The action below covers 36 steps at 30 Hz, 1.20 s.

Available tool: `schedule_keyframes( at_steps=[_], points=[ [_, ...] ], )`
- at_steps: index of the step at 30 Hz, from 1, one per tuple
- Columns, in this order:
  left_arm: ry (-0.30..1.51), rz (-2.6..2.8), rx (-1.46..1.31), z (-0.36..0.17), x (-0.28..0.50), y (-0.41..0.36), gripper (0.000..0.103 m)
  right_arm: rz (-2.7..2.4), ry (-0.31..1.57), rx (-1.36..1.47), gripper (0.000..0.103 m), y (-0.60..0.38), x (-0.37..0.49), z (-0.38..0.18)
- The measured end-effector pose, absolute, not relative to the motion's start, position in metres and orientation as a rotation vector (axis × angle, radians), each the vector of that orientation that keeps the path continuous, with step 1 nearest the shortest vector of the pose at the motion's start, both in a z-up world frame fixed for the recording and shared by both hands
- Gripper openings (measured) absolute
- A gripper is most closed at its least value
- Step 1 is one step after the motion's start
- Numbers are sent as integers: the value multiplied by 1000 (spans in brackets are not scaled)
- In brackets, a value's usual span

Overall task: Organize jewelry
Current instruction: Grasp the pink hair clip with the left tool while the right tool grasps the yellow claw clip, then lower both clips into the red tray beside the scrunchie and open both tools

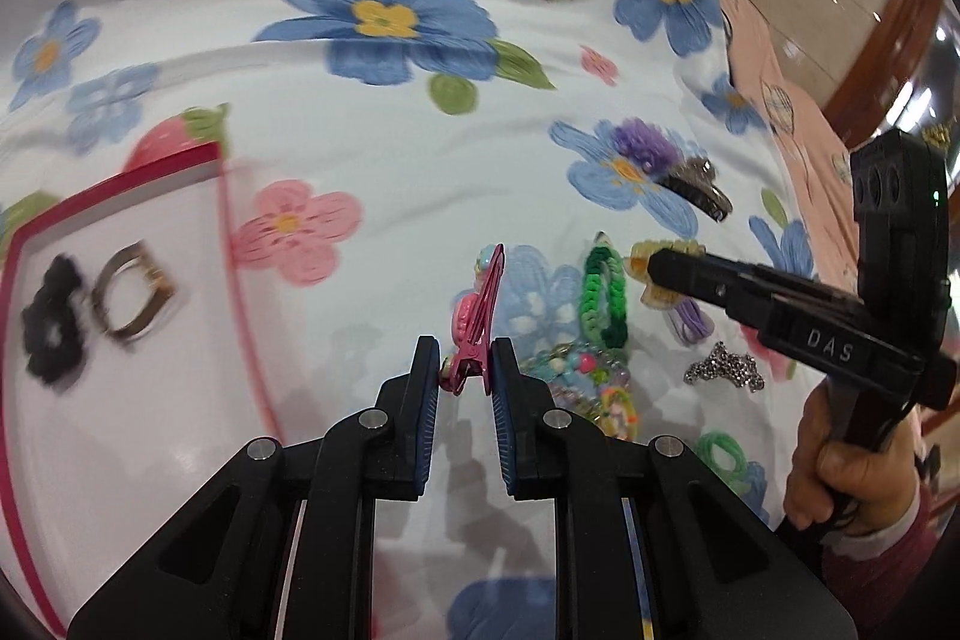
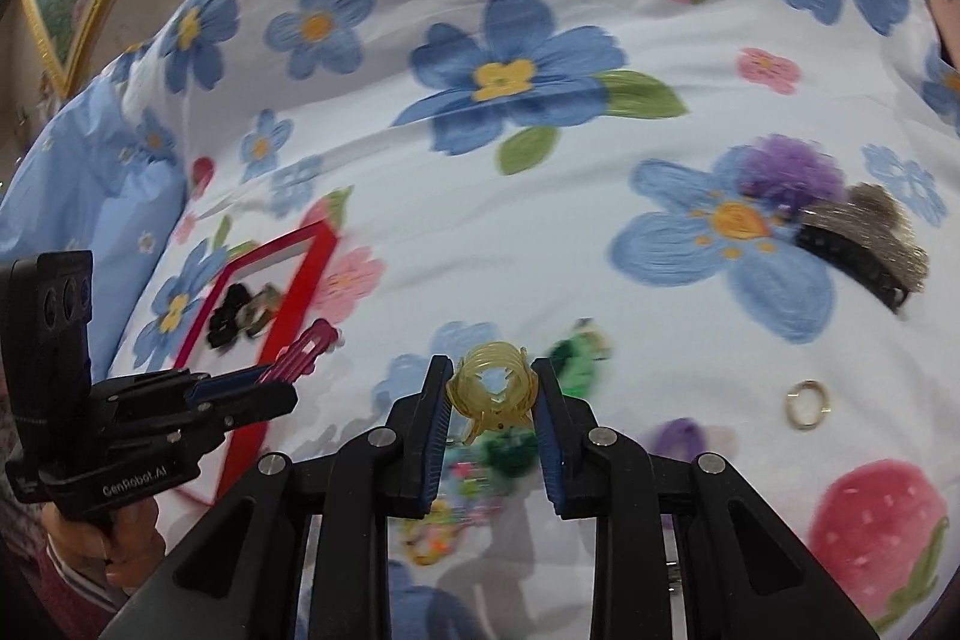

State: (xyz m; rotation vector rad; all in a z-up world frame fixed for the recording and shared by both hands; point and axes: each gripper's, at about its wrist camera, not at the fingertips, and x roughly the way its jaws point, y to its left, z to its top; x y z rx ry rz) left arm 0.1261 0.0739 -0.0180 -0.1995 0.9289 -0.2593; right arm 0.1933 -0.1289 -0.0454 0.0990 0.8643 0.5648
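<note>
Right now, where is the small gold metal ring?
The small gold metal ring shows only in the right wrist view, lying loose on the floral bedsheet, right of the right gripper and below the black hair clip.

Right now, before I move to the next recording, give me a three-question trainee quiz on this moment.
1. True or false: the left claw is closed on a pink hair clip.
2. What does the right claw hold? A) gold ring B) yellow hair claw clip C) green bracelet
3. Name the two things lying in the red-rimmed tray.

Key
1. True.
2. B: the yellow hair claw clip sits between its pads; the gold ring lies on the flowered cloth, and the green bracelet also lies loose.
3. A black flower-shaped piece and a square-topped ring.
</note>
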Motion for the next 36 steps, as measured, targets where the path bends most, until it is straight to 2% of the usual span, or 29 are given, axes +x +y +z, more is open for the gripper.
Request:
schedule_keyframes(
  at_steps=[21, 36],
  points=[
    [883, -31, -343, -19, 67, 191, 15, 808, 882, -10, 26, -8, 160, -38],
    [920, 148, -381, -44, 68, 260, 15, 909, 911, -110, 26, 82, 163, -54]
  ],
)
